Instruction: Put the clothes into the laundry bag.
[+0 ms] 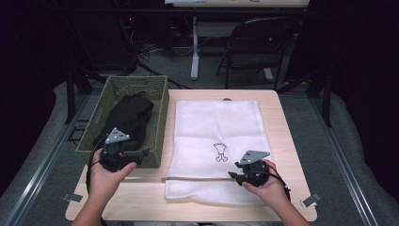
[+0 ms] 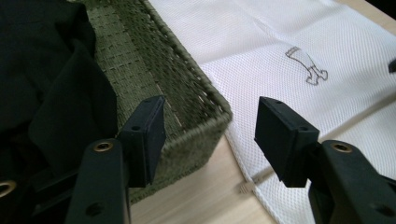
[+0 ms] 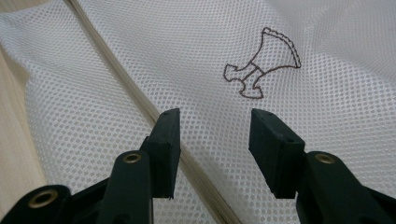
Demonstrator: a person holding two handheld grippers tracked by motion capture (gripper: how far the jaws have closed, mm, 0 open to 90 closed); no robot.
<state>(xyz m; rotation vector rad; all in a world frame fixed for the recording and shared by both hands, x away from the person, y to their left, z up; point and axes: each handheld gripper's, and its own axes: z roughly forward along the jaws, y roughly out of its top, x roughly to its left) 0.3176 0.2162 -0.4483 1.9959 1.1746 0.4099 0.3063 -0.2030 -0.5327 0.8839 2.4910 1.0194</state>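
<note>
White mesh bag lies under my right gripper, jaws open; my left gripper, jaws open and empty, hovers at the basket corner.

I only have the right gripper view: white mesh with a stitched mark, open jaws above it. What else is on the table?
Observer: A green woven basket stands just left of the mesh bag.
Operator: Anything inside it?
Observer: Yes, it holds bundled dark clothing.
Operator: And the other hand?
Observer: The left gripper is open at the basket's near corner, with nothing between its jaws.
</note>
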